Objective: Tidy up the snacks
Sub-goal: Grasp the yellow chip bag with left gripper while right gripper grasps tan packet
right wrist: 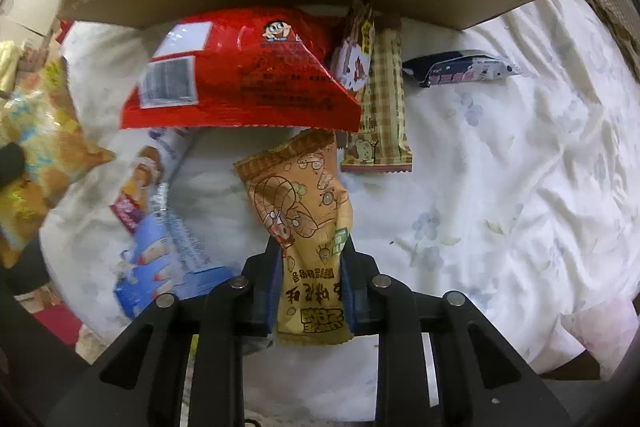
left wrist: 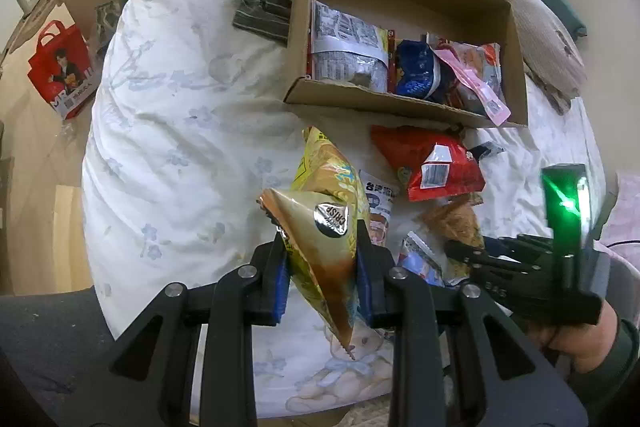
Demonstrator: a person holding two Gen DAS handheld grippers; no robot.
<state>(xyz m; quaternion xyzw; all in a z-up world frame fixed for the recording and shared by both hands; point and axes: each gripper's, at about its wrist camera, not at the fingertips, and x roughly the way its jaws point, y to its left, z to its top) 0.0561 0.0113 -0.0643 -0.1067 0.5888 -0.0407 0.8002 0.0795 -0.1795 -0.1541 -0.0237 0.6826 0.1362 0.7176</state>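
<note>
Both grippers are busy. Left gripper is clenched on a yellow chip bag, lifted off the bed. A silver sticker on it reads "CRISP" (upside down from this side). Holding it by the middle lets the bag hang free, so it can be carried to the cardboard box just past the loose snacks.

Right gripper is squeezing a tan peanut packet that lies on the bed, low down near its end, so it is probably a good hold for lifting. The packet has cartoon peanuts and dark writing that I cannot read.

Near the box wall a red bag shows a little cartoon face and a barcode label. Beside it lies a checked bar wrapper, and a blue packet is blurry, maybe cookies. Some snacks are already in the box, so the job looks partly done.
</note>
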